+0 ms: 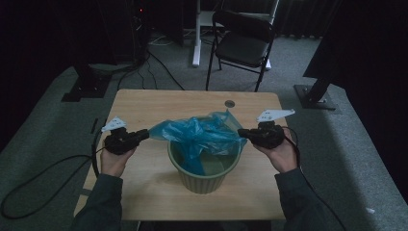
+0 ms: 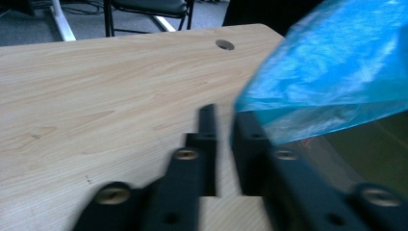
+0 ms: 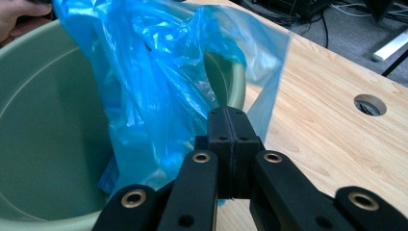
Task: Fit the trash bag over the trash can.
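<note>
Blue bag [image 1: 199,132] over green bin [image 1: 204,180]; chair [image 1: 243,41] beyond table [image 1: 144,103].

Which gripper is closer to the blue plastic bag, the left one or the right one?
Right. The right gripper is shut on the blue plastic bag at its edge. The left gripper has a small gap between its jaws, with the bag's corner just beside them, not clamped.

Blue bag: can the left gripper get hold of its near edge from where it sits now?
Probably yes. The left gripper has its jaws slightly apart, the blue bag hangs right beside one jaw, and only bare table lies around.
</note>
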A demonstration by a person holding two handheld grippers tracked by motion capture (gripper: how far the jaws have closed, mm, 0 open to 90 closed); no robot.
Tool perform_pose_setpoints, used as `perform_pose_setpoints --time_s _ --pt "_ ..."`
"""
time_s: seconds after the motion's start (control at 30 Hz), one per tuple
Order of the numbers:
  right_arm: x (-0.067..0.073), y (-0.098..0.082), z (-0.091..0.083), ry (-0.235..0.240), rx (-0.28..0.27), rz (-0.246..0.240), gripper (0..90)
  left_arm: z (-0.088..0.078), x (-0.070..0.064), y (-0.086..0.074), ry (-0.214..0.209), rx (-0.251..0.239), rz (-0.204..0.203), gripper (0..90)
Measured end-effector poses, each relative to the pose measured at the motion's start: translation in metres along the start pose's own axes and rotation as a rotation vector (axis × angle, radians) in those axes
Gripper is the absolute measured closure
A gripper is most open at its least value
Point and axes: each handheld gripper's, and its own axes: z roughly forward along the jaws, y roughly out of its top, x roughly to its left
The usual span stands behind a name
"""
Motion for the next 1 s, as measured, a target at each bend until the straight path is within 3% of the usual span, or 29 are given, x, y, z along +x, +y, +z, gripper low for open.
perform_pose_setpoints --time_s 0.27,0.33,0.5,0.63,0.87,1.0 --pt "0.005 0.006 0.000 0.010 -0.015 -0.011 90.0 -0.014 -0.010 0.010 -0.053 -0.052 0.032 56.0" --pt "0.005 0.007 0.001 0.010 -0.017 -0.014 90.0 -0.017 -0.012 0.011 -0.061 -0.054 0.047 53.2" --pt "0.006 0.006 0.003 0.012 -0.011 -0.014 90.0 -0.020 -0.013 0.011 -0.091 -0.064 0.041 45.2" --pt "0.006 0.005 0.005 0.012 -0.007 -0.016 90.0 -0.024 -0.015 0.010 -0.088 -0.069 0.052 39.9" --pt "0.007 0.004 0.005 0.015 -0.008 -0.012 90.0 -0.034 -0.014 0.009 -0.086 -0.093 0.037 38.0" --pt "0.007 0.004 0.005 0.018 -0.006 -0.014 90.0 -0.044 -0.023 0.012 -0.087 -0.127 0.058 38.1"
